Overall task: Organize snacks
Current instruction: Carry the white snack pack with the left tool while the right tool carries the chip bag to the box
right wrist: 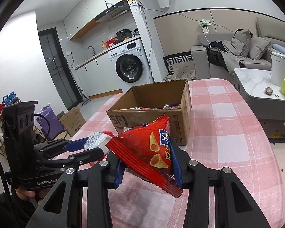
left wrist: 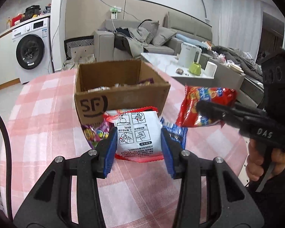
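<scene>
My left gripper is shut on a white snack packet with red edges, held above the table just in front of an open SF cardboard box. My right gripper is shut on a red bag of cone chips, also held above the table in front of the box. In the left wrist view the red bag and right gripper are at the right. In the right wrist view the left gripper and white packet are at the left. The box holds several snacks.
A pink checked tablecloth covers the table. A colourful candy packet and a blue packet lie by the box front. A white side table with kettle and green cup stands to the right.
</scene>
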{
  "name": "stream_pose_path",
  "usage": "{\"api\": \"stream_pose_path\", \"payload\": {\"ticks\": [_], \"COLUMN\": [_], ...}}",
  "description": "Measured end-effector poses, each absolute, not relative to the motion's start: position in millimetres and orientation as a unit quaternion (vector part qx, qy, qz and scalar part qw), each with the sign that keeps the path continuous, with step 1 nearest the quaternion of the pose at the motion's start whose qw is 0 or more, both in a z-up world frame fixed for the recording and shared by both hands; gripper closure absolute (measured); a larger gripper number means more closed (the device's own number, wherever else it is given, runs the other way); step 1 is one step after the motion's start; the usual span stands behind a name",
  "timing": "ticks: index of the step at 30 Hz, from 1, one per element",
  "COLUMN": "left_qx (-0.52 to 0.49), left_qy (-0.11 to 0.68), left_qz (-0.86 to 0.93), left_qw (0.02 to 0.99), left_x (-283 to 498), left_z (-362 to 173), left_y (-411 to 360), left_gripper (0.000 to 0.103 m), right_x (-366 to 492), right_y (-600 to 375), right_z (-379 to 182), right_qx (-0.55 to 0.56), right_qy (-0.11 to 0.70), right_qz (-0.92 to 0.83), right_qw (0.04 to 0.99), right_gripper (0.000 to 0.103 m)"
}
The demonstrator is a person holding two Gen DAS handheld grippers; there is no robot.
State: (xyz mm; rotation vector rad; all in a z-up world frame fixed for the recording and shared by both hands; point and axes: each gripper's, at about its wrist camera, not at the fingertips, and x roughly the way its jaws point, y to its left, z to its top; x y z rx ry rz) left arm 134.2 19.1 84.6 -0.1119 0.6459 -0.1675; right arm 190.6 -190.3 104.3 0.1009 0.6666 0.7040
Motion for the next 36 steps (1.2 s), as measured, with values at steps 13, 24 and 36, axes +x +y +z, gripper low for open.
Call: {"api": "stream_pose_path", "payload": {"ticks": [13, 24, 36], "left_qx": [-0.065, -0.079, -0.074], "left_qy": [0.292, 0.292, 0.304], "left_qz": [-0.065, -0.044, -0.02], "left_qw": [0.952, 0.952, 0.95], "left_x": [151, 178, 237], "left_z": [120, 128, 124], "left_y": [31, 55, 74], "left_gripper": [0.062, 0.062, 0.062], "right_x": [217, 238, 269], "right_y": [-172, -166, -145], "right_z": [129, 141, 141], "right_qx": [0.047, 0.049, 0.046], "right_qy": [0.309, 0.315, 0.334], "right_qz": [0.342, 0.334, 0.323], "right_qw": [0.886, 0.887, 0.884], "right_gripper": [0.061, 0.061, 0.061]}}
